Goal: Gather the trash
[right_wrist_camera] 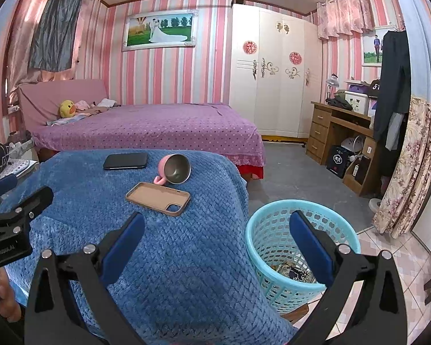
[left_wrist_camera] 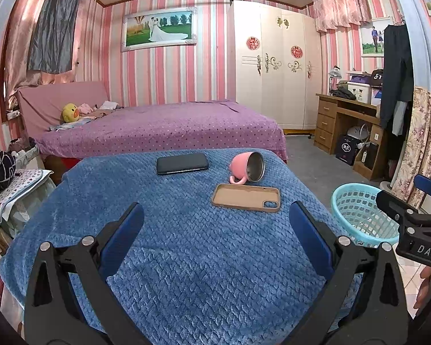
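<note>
Your left gripper (left_wrist_camera: 215,221) and right gripper (right_wrist_camera: 217,227): jaws wide, holding nothing. Basket (right_wrist_camera: 268,247) sits on the floor just beside the bench's (right_wrist_camera: 186,258) right edge; something dark lies in its bottom, but the mesh hides what. On the blue blanket: phone (left_wrist_camera: 182,163), tipped pink mug (left_wrist_camera: 248,168), phone case (left_wrist_camera: 245,197). Near half of the blanket is open.

A phone (left_wrist_camera: 182,163), a tipped mug (left_wrist_camera: 248,171) and a phone case (left_wrist_camera: 246,197) are lying on the blanket-covered table (left_wrist_camera: 186,258), the case nearest, the mug just behind it, the phone left of the mug. A basket (right_wrist_camera: 273,247) holding scraps is standing on the floor to the table's right, and a bed (left_wrist_camera: 163,126) is lying behind the table.
</note>
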